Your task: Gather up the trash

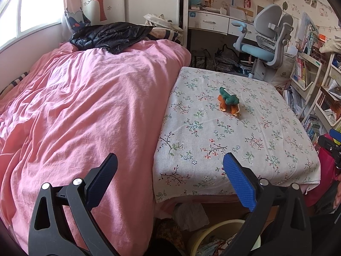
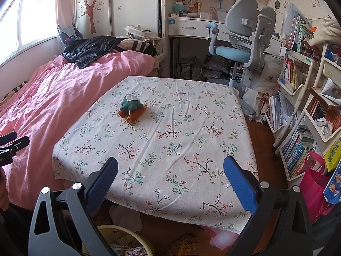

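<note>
Both the left hand-held gripper [image 1: 170, 168] and the right hand-held gripper [image 2: 170, 170] are hanging wide open and empty above the yellow bin [image 2: 136, 237], at the counter's [image 2: 191, 149] near edge. The green-and-orange scrap [image 2: 131, 108] is lying farther back on the counter, likely next to be collected.

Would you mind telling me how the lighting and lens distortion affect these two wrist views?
Left wrist view: the window is blown out white, daylight brightens the pink duvet, and straight edges bow toward the dark corners. Right wrist view: the same overexposed window, the floral tablecloth evenly lit and sharp, and the bookshelf curved by the fisheye.
</note>
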A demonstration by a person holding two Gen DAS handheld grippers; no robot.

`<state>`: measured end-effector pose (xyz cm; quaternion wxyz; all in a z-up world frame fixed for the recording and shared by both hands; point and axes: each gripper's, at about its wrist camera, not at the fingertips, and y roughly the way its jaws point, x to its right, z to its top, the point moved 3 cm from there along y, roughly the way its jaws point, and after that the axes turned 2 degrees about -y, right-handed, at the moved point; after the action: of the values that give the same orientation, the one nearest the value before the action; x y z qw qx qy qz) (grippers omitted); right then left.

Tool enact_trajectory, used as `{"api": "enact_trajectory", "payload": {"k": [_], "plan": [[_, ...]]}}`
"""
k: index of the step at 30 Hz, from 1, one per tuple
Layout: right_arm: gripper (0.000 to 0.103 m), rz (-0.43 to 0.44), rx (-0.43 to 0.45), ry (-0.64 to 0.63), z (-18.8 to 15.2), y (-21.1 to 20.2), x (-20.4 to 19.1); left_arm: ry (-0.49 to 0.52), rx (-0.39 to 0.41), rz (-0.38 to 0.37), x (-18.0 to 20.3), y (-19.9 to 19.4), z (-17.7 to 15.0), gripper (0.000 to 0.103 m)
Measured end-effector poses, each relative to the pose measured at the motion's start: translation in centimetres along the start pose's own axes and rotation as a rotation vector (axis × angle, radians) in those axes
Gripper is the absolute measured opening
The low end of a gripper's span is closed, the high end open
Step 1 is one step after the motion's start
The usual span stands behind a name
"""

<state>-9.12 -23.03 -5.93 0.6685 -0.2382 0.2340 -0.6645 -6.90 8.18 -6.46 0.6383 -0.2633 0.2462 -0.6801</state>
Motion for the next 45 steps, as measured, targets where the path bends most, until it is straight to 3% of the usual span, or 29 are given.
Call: {"api": "enact_trajectory", "payload": {"k": [5,10,17,21,27,30,32,34,36,40,45], "plan": [[0.095,0.058,0.033,0.002,0.5,0.2,-0.6,-0.039,-0.016,0.002,-0.7,0.1,0.0,0.096],[0.095,0.126,0.007,-0.013,1.6,2.6,-2.1,-0.077,-0.028,-0.008,-1.2,0.2,0.1,0.096],[0.095,0.201,-0.033,-0.093,5.2,8.2,-6.7,-0.112,-0.054,-0.035,-1.5,0.8,0.4,0.096],[0.090,0.201,-0.075,-0.142,7.5,12.9,-9.4,-0.098,-0.063,-0.036,-1.2,1.1,0.5,0.096],[0.078,0.141,-0.148,-0.158,9.8,19.2,-10.6,-0.083,-0.076,-0.050,-1.0,1.6,0.9,0.096],[0.064,0.117,-0.199,-0.158,10.1,21.4,-10.2,-0.075,-0.078,-0.059,-0.8,1.8,1.1,0.096],[0.042,0.124,-0.238,-0.149,9.9,22.5,-9.7,-0.069,-0.081,-0.064,-0.7,2.1,1.4,0.096],[0.037,0.151,-0.221,-0.111,10.1,22.0,-8.7,-0.064,-0.083,-0.066,-0.5,2.3,1.6,0.096],[0.014,0.196,-0.201,-0.045,10.6,21.4,-7.7,-0.057,-0.085,-0.066,-0.2,2.7,1.9,0.096],[0.007,0.271,-0.145,0.077,10.7,18.5,-4.7,-0.044,-0.094,-0.083,0.3,3.6,2.5,0.096],[0.007,0.264,-0.136,0.029,10.2,16.8,-3.6,-0.015,-0.111,-0.089,1.7,5.6,3.7,0.096]]}}
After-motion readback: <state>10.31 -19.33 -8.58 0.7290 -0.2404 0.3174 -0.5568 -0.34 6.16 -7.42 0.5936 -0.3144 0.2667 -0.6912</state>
